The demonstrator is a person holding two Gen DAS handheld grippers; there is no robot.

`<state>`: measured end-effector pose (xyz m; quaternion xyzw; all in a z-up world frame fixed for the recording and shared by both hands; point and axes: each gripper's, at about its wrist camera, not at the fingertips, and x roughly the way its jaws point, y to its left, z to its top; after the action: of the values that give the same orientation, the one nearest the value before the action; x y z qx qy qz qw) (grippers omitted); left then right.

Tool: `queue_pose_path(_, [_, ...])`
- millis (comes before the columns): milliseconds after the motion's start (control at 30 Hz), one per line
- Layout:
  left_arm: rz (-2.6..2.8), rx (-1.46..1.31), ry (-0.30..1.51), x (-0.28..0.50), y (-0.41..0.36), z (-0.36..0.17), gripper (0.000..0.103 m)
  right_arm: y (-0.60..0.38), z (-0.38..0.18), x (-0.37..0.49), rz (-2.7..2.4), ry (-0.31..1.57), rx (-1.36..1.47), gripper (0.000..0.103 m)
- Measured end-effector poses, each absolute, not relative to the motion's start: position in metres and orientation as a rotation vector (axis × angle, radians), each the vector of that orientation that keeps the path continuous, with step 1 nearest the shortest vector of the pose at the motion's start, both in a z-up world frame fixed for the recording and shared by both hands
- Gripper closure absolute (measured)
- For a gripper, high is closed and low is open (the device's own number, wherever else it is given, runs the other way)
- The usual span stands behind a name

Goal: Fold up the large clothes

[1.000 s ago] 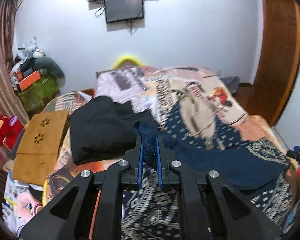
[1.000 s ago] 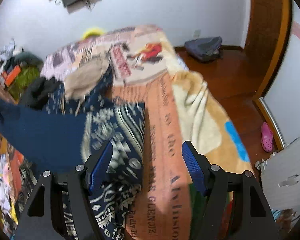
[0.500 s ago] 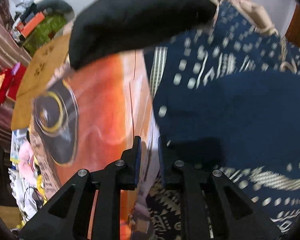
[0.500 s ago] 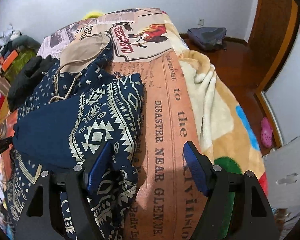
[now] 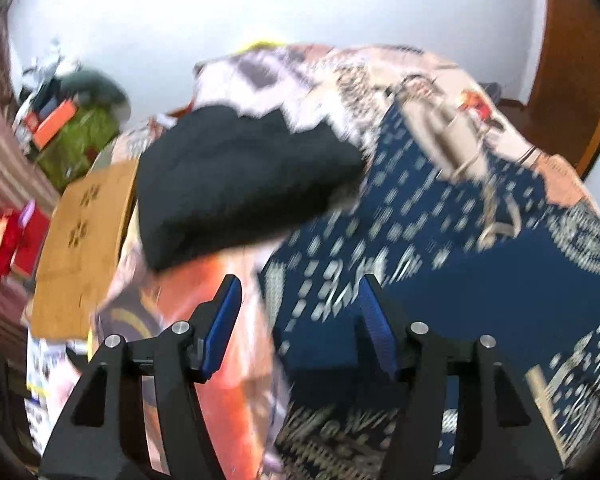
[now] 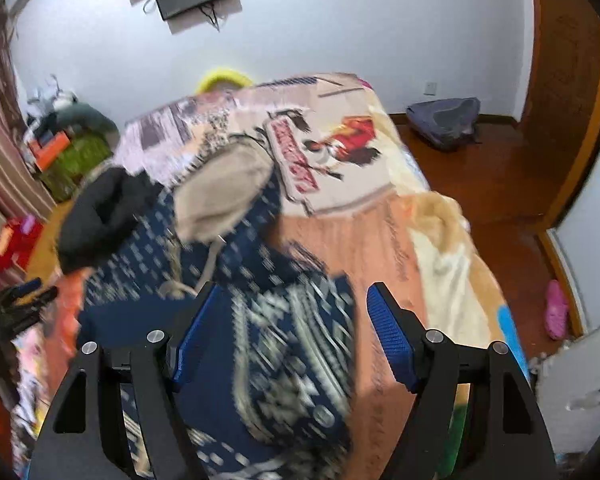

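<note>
Two claws are hovering over the bed, and both are standing apart with nothing between their blue pads. The left claw (image 5: pixel 300 328) is hanging above the near left part of the bed (image 5: pixel 204 320), where an orange patch of the printed blanket is showing; its right pad is sitting over the edge of the navy patterned garment (image 5: pixel 480 280). That garment is lying spread across the bed in front of both cameras, folded over itself so that a plain dark-blue panel is lying beside white geometric bands, with its tan hood lining (image 5: pixel 440 140) and drawstrings pointing toward the far wall. A black garment (image 5: pixel 236 184) is lying bunched just beyond it on the left, touching its upper edge. A wooden lap tray (image 5: pixel 80 240) is resting beside the bed on the left, with a red object (image 5: pixel 8 240) further out.

From the right wrist view, the right claw (image 6: pixel 292 332) is hovering above the garment's patterned section, with the orange lettered strip of blanket (image 6: pixel 380 248) just to its right. The left claw's tips are showing at the left edge of that view, near the garment's plain blue part. A grey backpack (image 6: pixel 444 120) is lying on the wooden floor by the far wall, and a pink slipper (image 6: pixel 556 312) is sitting near the door. Both views are blurred.
</note>
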<state>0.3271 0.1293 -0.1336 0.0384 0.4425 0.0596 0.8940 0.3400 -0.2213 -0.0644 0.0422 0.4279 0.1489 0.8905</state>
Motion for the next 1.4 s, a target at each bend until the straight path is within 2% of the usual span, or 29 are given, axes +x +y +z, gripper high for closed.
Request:
queue_pose_path(200, [0.046, 0.094, 0.854, 0.385, 0.100, -0.107, 0.043, -0.197, -0.047, 0.378, 0.364, 0.864, 0.136, 0.032])
queue_pose_path(400, [-0.015, 0.073, 0.857, 0.440, 0.074, -0.107, 0.043, -0.176, -0.050, 0.424, 0.379, 0.871, 0.142, 0.032])
queue_pose_path(533, [-0.050, 0.050, 0.911, 0.483, 0.062, -0.133, 0.043, -0.163, -0.075, 0.465, 0.377, 0.939, 0.188, 0.032])
queue_pose_path(767, [-0.037, 0.047, 0.971, 0.538, 0.054, -0.182, 0.043, -0.151, -0.154, 0.538, 0.276, 1.167, 0.287, 0.032])
queue_pose_path(933, [-0.060, 0.011, 0.991, 0.567, 0.055, -0.200, 0.043, -0.138, -0.181, 0.558, 0.253, 1.199, 0.190, 0.032])
queue_pose_path(1000, [-0.089, 0.017, 0.998, 0.573, 0.052, -0.208, 0.044, -0.134, -0.190, 0.561, 0.269, 1.214, 0.182, 0.037])
queue_pose_path(1100, [-0.087, 0.024, 0.982, 0.575, 0.050, -0.218, 0.050, -0.129, -0.200, 0.560, 0.293, 1.223, 0.161, 0.054])
queue_pose_path(1133, [-0.085, 0.023, 0.969, 0.573, 0.049, -0.217, 0.056, -0.128, -0.201, 0.557, 0.306, 1.212, 0.166, 0.062])
queue_pose_path(1167, [-0.075, 0.031, 0.962, 0.573, 0.049, -0.217, 0.065, -0.127, -0.199, 0.555, 0.325, 1.203, 0.163, 0.078])
queue_pose_path(1233, [-0.055, 0.053, 0.957, 0.571, 0.048, -0.216, 0.077, -0.124, -0.195, 0.553, 0.330, 1.196, 0.130, 0.089])
queue_pose_path(1267, [-0.047, 0.067, 0.961, 0.570, 0.047, -0.214, 0.087, -0.123, -0.191, 0.550, 0.317, 1.184, 0.110, 0.090])
queue_pose_path(1300, [-0.033, 0.093, 0.966, 0.569, 0.045, -0.212, 0.091, -0.123, -0.186, 0.546, 0.307, 1.166, 0.096, 0.090])
queue_pose_path(1400, [-0.009, 0.151, 0.962, 0.561, 0.040, -0.200, 0.094, -0.125, -0.164, 0.534, 0.314, 1.110, 0.091, 0.091])
